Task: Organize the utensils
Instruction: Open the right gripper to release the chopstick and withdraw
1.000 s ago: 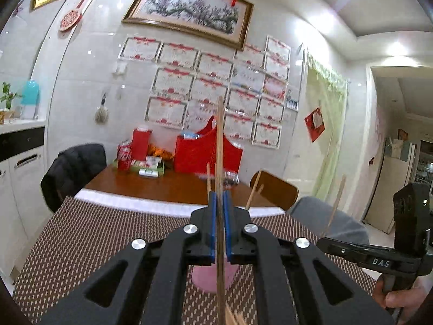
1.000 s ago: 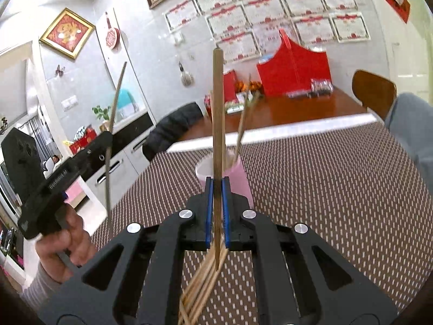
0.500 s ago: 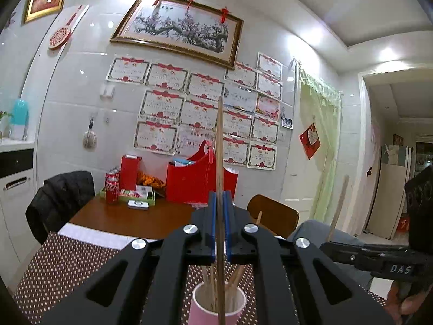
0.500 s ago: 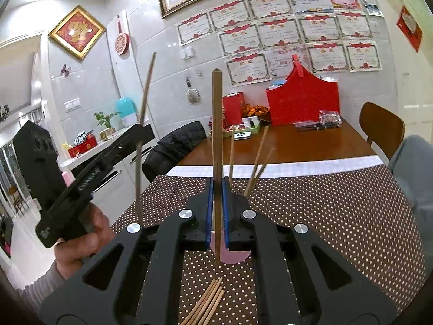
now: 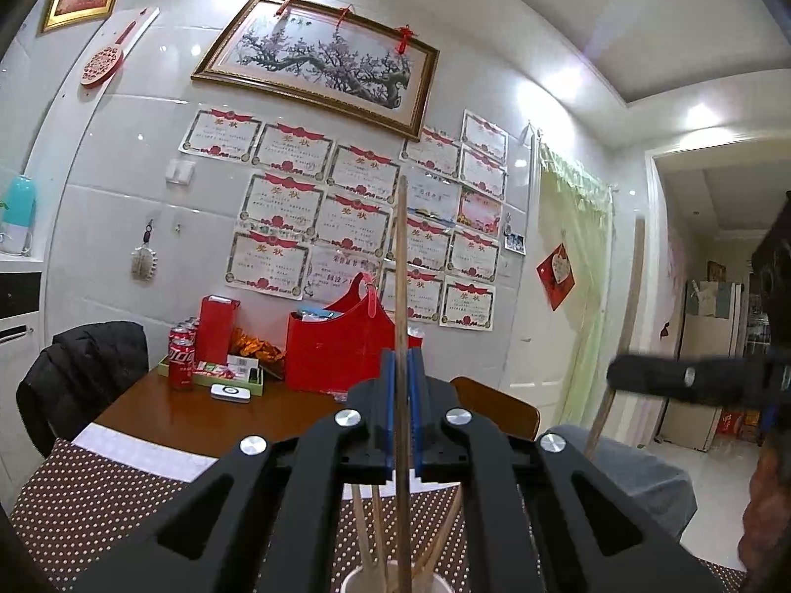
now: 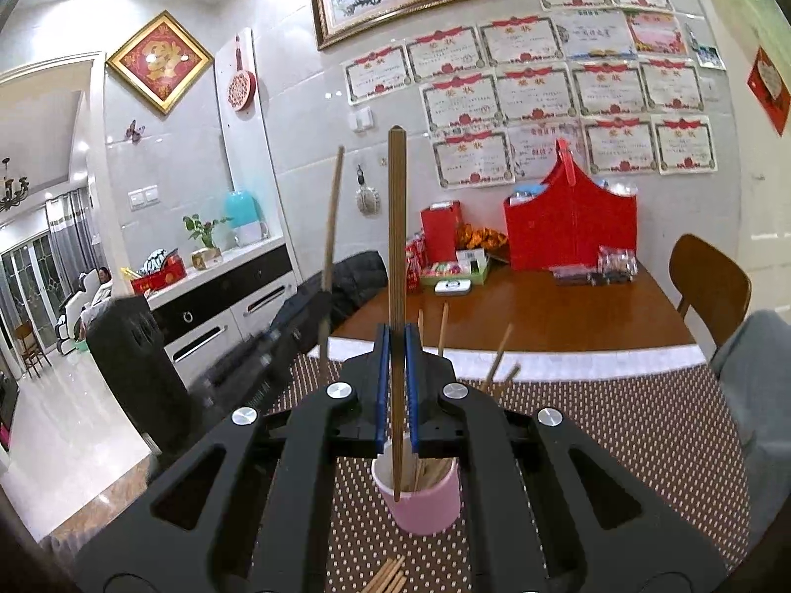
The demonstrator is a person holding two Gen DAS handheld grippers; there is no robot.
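Note:
My left gripper [image 5: 403, 360] is shut on a thin wooden chopstick [image 5: 402, 272] held upright. Its lower end dips toward the pink cup [image 5: 440, 583] at the bottom edge, where several chopsticks stand. My right gripper [image 6: 395, 336] is shut on a darker chopstick [image 6: 395, 227], also upright, with its tip hanging at the pink cup's [image 6: 430, 504] mouth. Several loose chopsticks [image 6: 388, 578] lie on the dotted mat [image 6: 618, 444] in front of the cup. Each gripper shows blurred in the other's view: the right gripper [image 5: 692, 380] and the left gripper [image 6: 296, 326].
A red basket [image 6: 568, 232], cola cans [image 5: 180, 360] and a tray of small packets [image 6: 455, 272] sit at the table's far end. A chair with a black jacket [image 5: 79, 370] stands on the left, a wooden chair [image 6: 707, 281] on the right. A person's grey sleeve [image 6: 756, 385] crosses the right edge.
Both grippers have risen with their chopsticks. The right chopstick's lower end came off the loose pile and now hangs at the cup. The left gripper drew in over the cup.

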